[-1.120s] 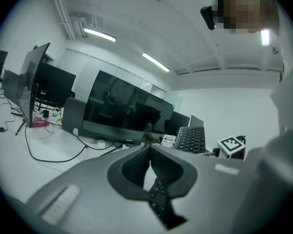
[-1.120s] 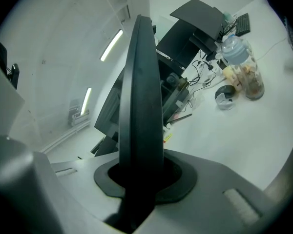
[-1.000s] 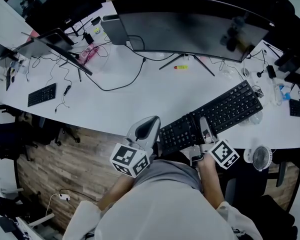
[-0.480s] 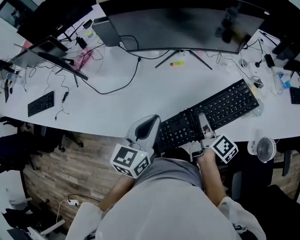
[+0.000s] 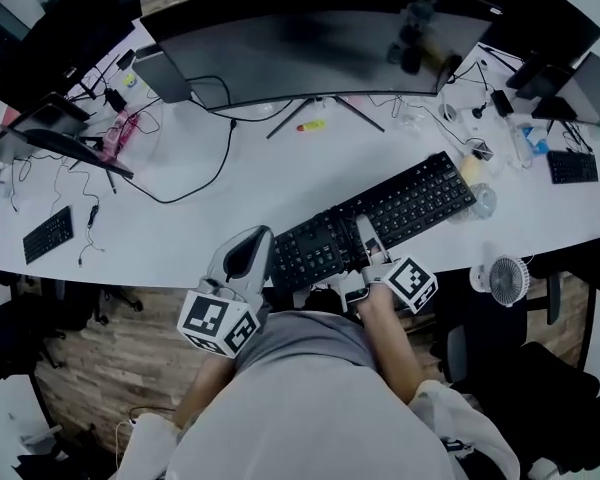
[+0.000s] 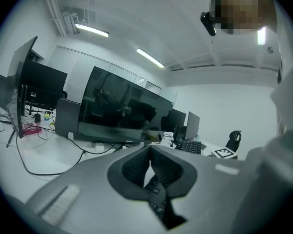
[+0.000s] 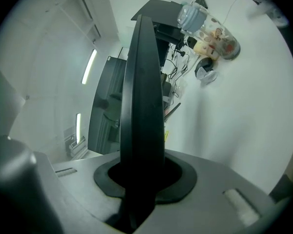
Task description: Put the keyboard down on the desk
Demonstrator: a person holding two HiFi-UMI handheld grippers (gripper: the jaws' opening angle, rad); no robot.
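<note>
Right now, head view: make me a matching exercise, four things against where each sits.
Things: 1 large keyboard; 2 small fan; 3 yellow item; 4 curved monitor.
Places: A between the legs of the monitor stand; B along the far side of the desk; C in the jaws of the right gripper; D right of the right gripper.
Pairs: 1-C, 2-D, 3-A, 4-B.

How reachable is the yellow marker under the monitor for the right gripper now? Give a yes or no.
Probably no. The right gripper is clamped on the keyboard, which stretches between it and the yellow marker. It would have to let go first.
</note>
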